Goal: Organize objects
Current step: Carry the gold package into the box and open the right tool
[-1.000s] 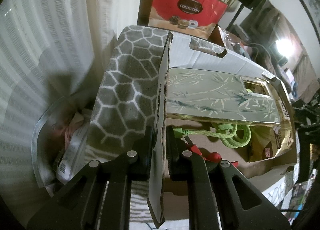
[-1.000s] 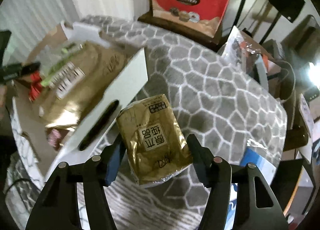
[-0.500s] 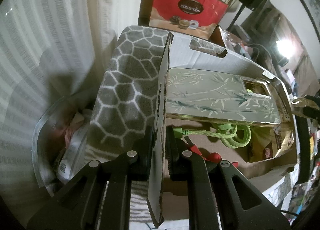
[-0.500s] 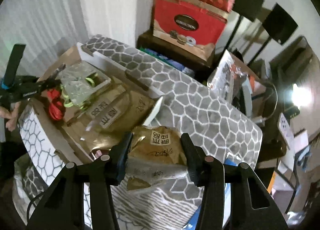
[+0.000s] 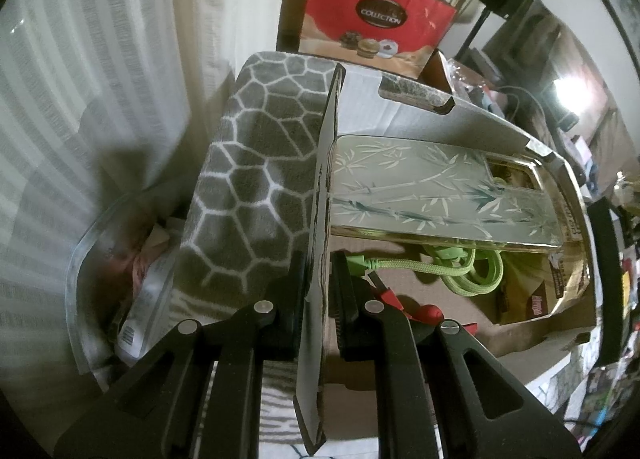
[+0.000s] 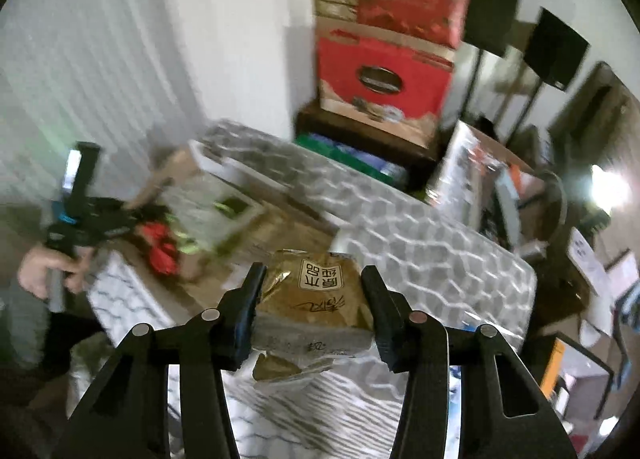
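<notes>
a cluttered home room: white curtains [image 5: 100, 71], stacked red gift boxes [image 6: 384, 75], honeycomb-patterned blanket [image 5: 248, 187].

Left gripper [image 5: 318, 279] clamped narrow, right gripper [image 6: 312, 299] gripping, both angled downward.

The left wrist view looks steeply down along its fingers [image 5: 352, 291], very close over the cardboard box [image 5: 416, 115], which fills the frame from 12 to 4 o'clock. The right wrist view sits higher and farther back, blurred, facing down across the grey patterned cover [image 6: 432, 243]. Both share the box [image 6: 208, 167], the red gift bag [image 5: 376, 19] [image 6: 380, 79] at 12 o'clock, and the cover [image 5: 248, 179].
</notes>
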Action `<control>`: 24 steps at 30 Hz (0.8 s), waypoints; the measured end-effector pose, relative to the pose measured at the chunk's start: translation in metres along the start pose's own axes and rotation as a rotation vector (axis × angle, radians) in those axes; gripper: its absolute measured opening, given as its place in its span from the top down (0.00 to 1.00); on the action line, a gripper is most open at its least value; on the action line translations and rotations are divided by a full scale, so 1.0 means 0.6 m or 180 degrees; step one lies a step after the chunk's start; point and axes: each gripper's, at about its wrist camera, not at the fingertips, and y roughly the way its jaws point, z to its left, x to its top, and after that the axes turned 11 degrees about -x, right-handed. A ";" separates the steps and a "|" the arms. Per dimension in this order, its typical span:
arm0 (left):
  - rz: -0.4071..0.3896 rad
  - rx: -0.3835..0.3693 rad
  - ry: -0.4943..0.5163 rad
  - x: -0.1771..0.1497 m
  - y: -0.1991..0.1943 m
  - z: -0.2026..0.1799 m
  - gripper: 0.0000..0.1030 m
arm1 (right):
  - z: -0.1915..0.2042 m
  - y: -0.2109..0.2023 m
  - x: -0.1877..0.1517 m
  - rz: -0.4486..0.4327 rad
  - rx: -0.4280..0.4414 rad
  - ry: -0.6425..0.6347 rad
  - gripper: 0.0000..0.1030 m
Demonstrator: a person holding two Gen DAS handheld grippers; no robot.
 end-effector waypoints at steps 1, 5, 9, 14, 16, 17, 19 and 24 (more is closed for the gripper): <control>0.0000 0.0002 -0.0003 0.001 0.000 0.000 0.89 | 0.016 -0.002 0.006 -0.0036 0.0094 -0.0034 0.52; -0.0001 0.0001 -0.0005 0.000 0.000 -0.001 0.89 | 0.085 0.016 0.023 -0.0082 0.0378 -0.0219 0.52; 0.0004 -0.0020 -0.0016 0.000 0.000 0.001 0.89 | 0.164 0.062 0.033 -0.0040 0.0652 -0.0366 0.52; 0.0007 -0.0059 -0.0042 0.003 0.000 0.006 0.89 | 0.231 0.110 0.031 -0.0127 0.0807 -0.0552 0.51; 0.0004 -0.0075 -0.0047 0.003 0.001 0.007 0.89 | 0.248 0.130 0.024 -0.0175 0.0889 -0.0609 0.51; 0.0003 -0.0084 -0.0053 0.003 0.001 0.008 0.89 | 0.254 0.138 0.020 -0.0188 0.0908 -0.0630 0.50; 0.0001 -0.0095 -0.0058 0.002 0.000 0.011 0.89 | 0.263 0.150 0.010 -0.0181 0.0882 -0.0744 0.49; -0.0001 -0.0094 -0.0054 0.001 0.000 0.012 0.89 | 0.277 0.166 -0.019 -0.0123 0.0550 -0.1100 0.39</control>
